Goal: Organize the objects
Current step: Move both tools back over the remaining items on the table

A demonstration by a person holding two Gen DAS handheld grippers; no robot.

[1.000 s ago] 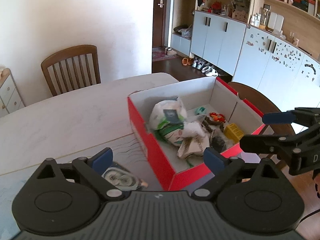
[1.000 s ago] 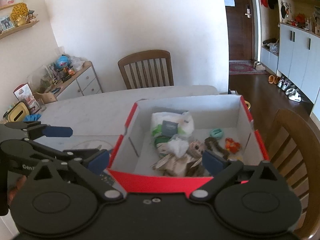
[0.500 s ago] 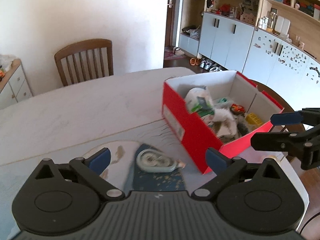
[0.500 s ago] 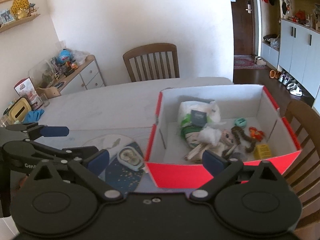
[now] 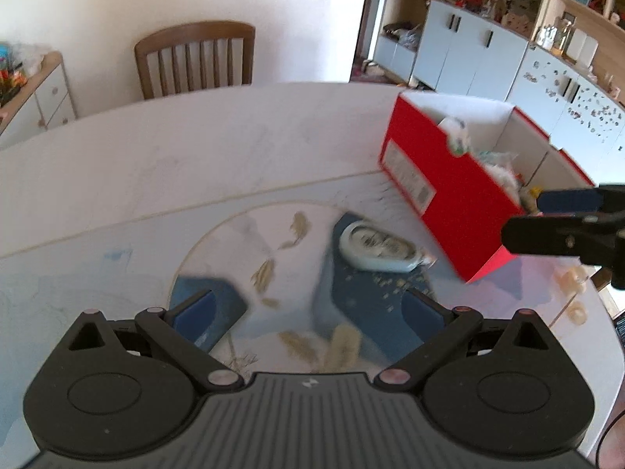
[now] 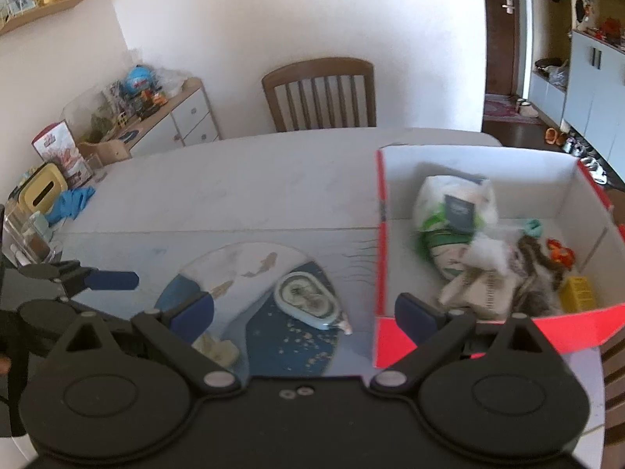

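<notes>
You are working at a pale, marble-patterned table [image 6: 250, 179] whose near part is covered by a mat [image 5: 117, 258] printed with a blue-and-white disc and small fish. A wooden slat-back chair [image 6: 318, 95] stands at the table's far edge against a white wall. In the right wrist view a low dresser [image 6: 172, 117] crowded with toys sits off the table's far left corner, and pale blue cabinets [image 5: 465, 51] under open wooden shelves line the room's right side past a dark door.

The correction tape dispenser [image 6: 308, 301] lies flat on the mat's blue disc, near the table's near edge and just left of the red box [image 6: 496, 242] — close to it but not touching. Its long axis runs diagonally; the narrow tip points toward the near right, at the box's near left corner, and the rounded end faces the far left.

The red box, white inside, sits by the table's right edge and holds a heap of small things: a white and green bag [image 6: 449, 219], a plush toy [image 6: 523, 273], a yellow block [image 6: 578, 293].

Your left gripper [image 5: 308, 308] hovers over the mat with its jaws spread wide and nothing between them — the dispenser lies just ahead of its right finger. Your right gripper [image 6: 304, 308] is likewise spread and empty, its fingers framing the dispenser from above.
</notes>
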